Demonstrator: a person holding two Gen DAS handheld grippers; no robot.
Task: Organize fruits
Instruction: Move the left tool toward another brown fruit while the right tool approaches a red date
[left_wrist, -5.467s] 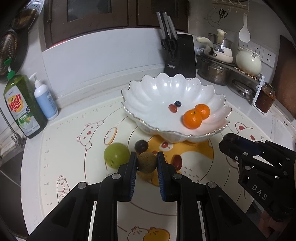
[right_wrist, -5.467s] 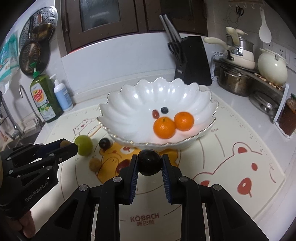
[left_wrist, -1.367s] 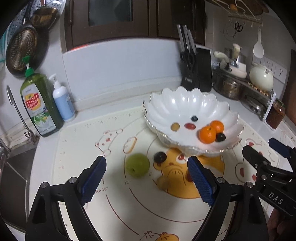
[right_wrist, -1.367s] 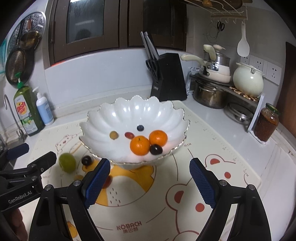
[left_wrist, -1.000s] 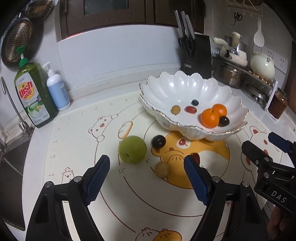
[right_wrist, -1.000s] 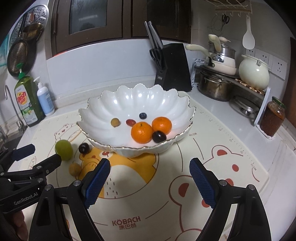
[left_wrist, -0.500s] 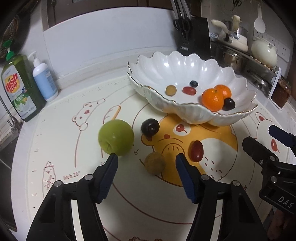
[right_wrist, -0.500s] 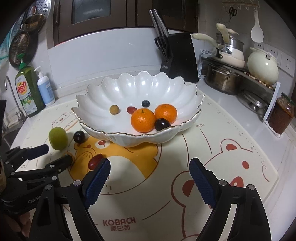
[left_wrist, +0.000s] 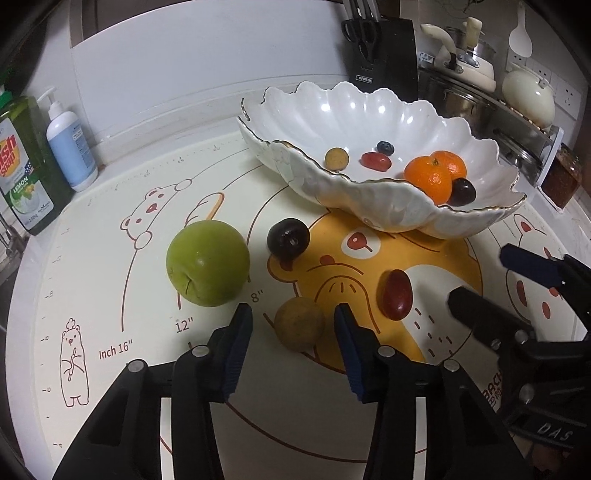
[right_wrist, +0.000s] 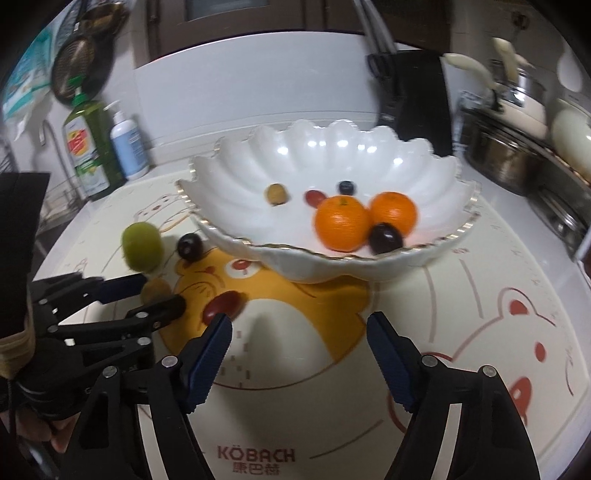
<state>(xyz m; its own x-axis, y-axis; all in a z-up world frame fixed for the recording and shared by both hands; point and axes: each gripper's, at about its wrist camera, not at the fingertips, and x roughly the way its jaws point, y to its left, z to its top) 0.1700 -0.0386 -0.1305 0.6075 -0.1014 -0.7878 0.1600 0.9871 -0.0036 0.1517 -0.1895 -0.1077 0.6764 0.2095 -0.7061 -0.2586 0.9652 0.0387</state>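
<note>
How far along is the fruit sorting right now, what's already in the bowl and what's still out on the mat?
Done: the bowl holds two oranges, a dark plum and three small fruits. In hand: the left claw has been closing around the brown fruit, pads not yet touching. Left: the green apple, dark cherry and red grape, near the open right claw.

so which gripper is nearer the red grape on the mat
Right. The right gripper has its left pad almost at the red grape, jaws open and just closing. The left gripper sits beside it, its closing jaws straddling the brown fruit.
</note>
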